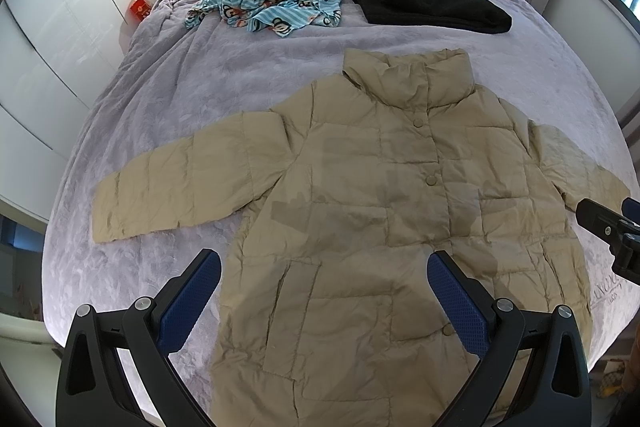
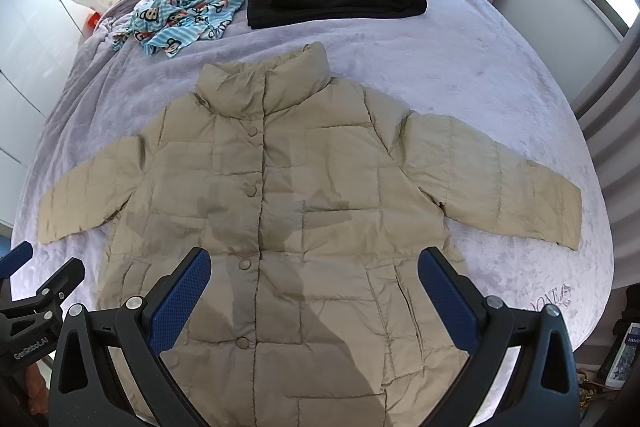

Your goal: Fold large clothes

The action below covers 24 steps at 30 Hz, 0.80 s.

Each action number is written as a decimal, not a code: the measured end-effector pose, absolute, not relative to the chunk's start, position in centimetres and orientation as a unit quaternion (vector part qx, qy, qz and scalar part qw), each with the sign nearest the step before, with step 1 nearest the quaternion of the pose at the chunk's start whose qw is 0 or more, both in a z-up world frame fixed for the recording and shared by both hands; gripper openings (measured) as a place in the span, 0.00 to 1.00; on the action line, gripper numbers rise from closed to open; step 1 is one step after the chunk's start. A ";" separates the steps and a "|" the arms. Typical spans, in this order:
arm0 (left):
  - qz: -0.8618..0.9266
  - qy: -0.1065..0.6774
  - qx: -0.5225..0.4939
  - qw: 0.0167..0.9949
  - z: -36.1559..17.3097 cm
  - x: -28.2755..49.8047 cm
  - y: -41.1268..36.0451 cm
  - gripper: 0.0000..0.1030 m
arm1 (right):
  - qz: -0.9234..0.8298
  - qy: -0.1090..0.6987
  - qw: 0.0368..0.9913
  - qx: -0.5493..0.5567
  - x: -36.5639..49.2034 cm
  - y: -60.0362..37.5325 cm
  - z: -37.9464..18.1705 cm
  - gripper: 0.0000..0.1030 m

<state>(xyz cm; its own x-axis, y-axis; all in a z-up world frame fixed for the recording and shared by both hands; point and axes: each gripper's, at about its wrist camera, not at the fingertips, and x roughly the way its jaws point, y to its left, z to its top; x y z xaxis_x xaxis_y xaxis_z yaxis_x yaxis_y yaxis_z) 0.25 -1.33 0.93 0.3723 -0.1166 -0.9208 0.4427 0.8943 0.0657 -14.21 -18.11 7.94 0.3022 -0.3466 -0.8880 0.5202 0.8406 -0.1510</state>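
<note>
Both tools hang spread wide and empty over the near hem of the beige quilted puffer jacket (image 1: pixel 360 211), left tool (image 1: pixel 324 295), right tool (image 2: pixel 314 291). It lies flat, buttoned, sleeves out, on the plush lavender bed (image 1: pixel 168 99). Slick, puffy shell fabric could slip from a shallow pinch, and folds may spring back.

A quilted, faintly shiny beige jacket (image 1: pixel 360 211) lies on a plush lilac blanket (image 1: pixel 192 79). Beyond its collar, matt black fleece (image 1: pixel 428 5).
</note>
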 end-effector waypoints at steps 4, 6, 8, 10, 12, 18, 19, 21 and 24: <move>-0.167 0.544 0.147 0.809 0.2 0.5 -0.9 1.00 | -0.263 0.532 0.799 0.104 -14.1 -18.0 7.6 1.00; -0.161 0.551 0.145 0.806 -0.3 0.6 -0.4 1.00 | -0.253 0.538 0.795 0.124 -14.2 -18.6 7.2 1.00; -0.164 0.565 0.138 0.797 -1.2 0.9 0.5 1.00 | -0.249 0.545 0.788 0.138 -14.2 -18.7 6.7 1.00; -0.162 0.573 0.129 0.793 -2.0 1.3 1.6 1.00 | -0.253 0.556 0.779 0.141 -14.0 -18.4 5.9 1.00; -0.156 0.576 0.116 0.794 -2.8 1.8 2.9 1.00 | -0.248 0.559 0.780 0.135 -13.8 -17.9 5.3 1.00; -0.134 0.597 0.030 0.790 -6.2 5.6 8.8 1.00 | -0.206 0.553 0.785 0.188 -12.4 -15.8 2.3 1.00; -0.128 0.599 0.013 0.790 -7.0 6.6 10.3 1.00 | -0.199 0.554 0.785 0.194 -12.0 -15.2 1.5 1.00; -0.117 0.596 -0.017 0.794 -8.3 8.2 12.8 1.00 | -0.178 0.573 0.775 0.199 -10.9 -13.8 -0.3 1.00; -0.108 0.593 -0.083 0.793 -11.0 11.2 17.4 1.00 | -0.159 0.608 0.756 0.183 -9.1 -11.1 -3.3 1.00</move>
